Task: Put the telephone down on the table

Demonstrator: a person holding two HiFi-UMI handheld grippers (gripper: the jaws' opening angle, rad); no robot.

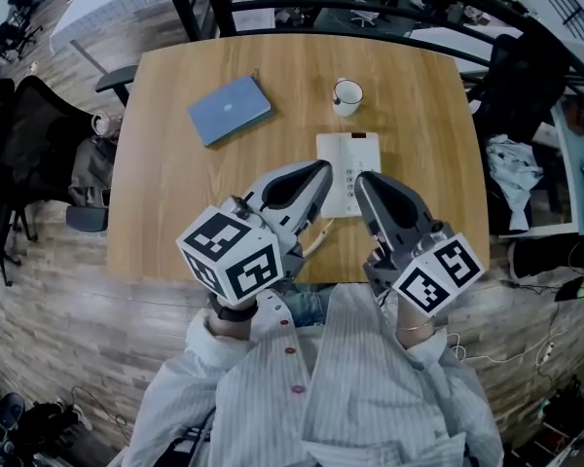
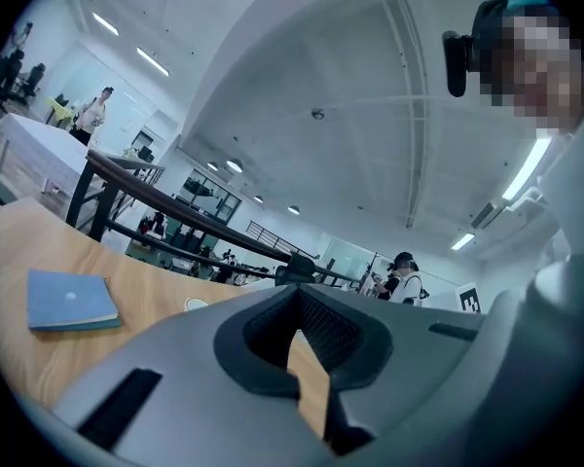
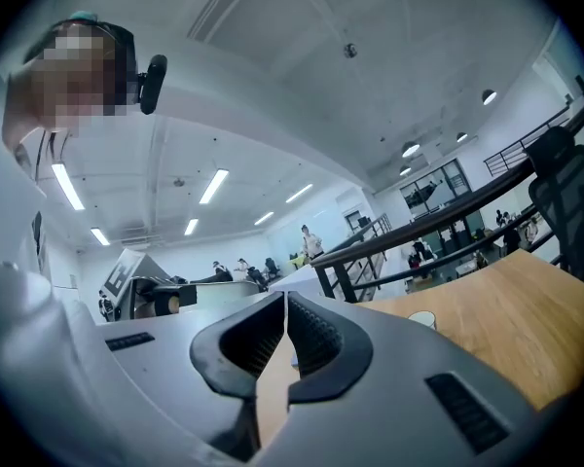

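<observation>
wooden surface (image 1: 175,202), left tool (image 1: 321,170) and right tool (image 1: 363,179) both pressed together on nothing; white telephone (image 1: 346,154) seemingly rests flat already, so back off gently, no nudging it.

blue notebook (image 1: 230,109) lying flat | white mug (image 1: 347,95) upright | well apart

A large open-plan office: a wooden table (image 1: 175,163) with a notebook (image 1: 230,109) and mug (image 1: 347,94), black swivel chairs (image 1: 29,154), strip lights (image 3: 214,185) overhead, people (image 2: 406,278) beyond a railing (image 3: 419,224).
</observation>
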